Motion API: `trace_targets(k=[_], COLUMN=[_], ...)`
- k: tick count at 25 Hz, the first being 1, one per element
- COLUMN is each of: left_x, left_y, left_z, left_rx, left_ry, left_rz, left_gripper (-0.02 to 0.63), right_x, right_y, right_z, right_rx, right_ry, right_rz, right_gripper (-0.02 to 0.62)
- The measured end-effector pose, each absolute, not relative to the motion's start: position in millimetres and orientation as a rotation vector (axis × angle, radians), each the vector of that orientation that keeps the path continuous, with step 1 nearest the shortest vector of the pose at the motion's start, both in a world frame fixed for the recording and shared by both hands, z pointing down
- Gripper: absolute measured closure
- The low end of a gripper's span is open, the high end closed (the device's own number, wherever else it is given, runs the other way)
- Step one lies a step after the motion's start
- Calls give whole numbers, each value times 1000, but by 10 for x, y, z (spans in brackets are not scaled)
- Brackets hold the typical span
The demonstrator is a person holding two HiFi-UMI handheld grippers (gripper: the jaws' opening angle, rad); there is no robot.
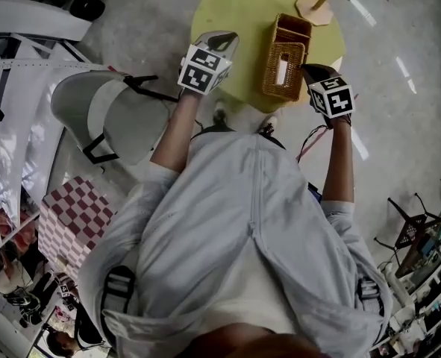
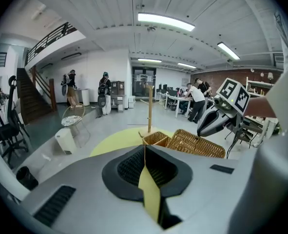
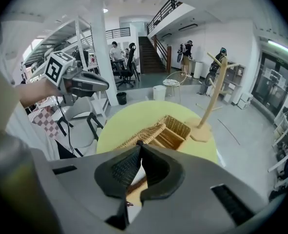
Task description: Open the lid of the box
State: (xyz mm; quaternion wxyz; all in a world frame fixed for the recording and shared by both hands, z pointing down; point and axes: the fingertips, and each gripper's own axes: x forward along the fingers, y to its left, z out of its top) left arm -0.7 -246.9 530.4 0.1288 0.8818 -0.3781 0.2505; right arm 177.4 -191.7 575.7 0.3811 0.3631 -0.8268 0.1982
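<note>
A wicker box stands on the round yellow table. Its far end is open, and a slotted wicker lid covers the near end. In the right gripper view the lid looks tilted up. My right gripper is at the lid's right edge, jaws shut on its rim. From the left gripper view its tip touches the lid. My left gripper hovers left of the box, shut and holding nothing.
A wooden stand rises from the table just behind the box. A grey chair sits left of the table. A checkered item lies on the floor at the left. People stand far off in the hall.
</note>
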Motion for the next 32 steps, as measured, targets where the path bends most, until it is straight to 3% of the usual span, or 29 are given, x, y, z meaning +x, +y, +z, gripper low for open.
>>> trace_targets(k=[9,25,32], left_x=[-576,-1337,-1497], left_y=[-2499,-2580,-2560], left_z=[5226,5536,5669], left_rx=[2559,2496,2458], left_ry=[-1142,-1112,-1100], left_rz=[684,724,749], left_gripper=[574,574,574], right_x=[973,11,-106], right_y=[-2064,-2242,-2231], right_z=[5469,6007,6263], right_rx=[874,864,835], right_ry=[-2191,-2152,-2119], right_rz=[452,599,673], right_gripper=[569,563,512])
